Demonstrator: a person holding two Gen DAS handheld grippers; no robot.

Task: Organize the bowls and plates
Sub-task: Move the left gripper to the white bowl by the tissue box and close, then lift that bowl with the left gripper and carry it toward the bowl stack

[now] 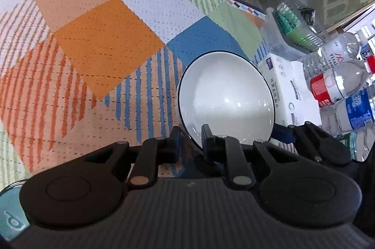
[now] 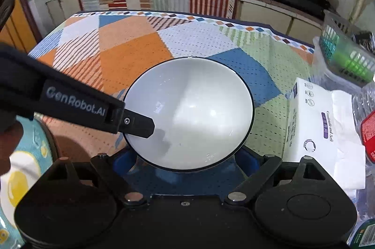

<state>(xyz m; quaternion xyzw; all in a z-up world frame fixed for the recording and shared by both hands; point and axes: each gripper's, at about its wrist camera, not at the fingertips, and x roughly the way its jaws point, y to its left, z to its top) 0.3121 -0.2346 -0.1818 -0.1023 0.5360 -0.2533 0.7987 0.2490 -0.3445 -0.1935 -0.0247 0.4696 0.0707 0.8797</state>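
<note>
A white bowl with a dark blue rim (image 1: 225,96) is held tilted above the patterned tablecloth. My left gripper (image 1: 191,139) is shut on the bowl's near rim, one finger inside and one outside. In the right wrist view the same bowl (image 2: 194,117) fills the middle, and the left gripper's finger (image 2: 138,124) reaches in from the left onto its rim. My right gripper (image 2: 185,155) is open, its blue fingers spread wide under and on either side of the bowl; whether they touch it is hidden.
A tissue pack (image 2: 314,122) (image 1: 283,85) lies on the right. Water bottles (image 1: 339,85) and a green basket (image 2: 346,57) stand at the right edge. A light blue patterned plate (image 2: 21,167) sits at the near left. The tablecloth (image 1: 98,42) stretches to the left.
</note>
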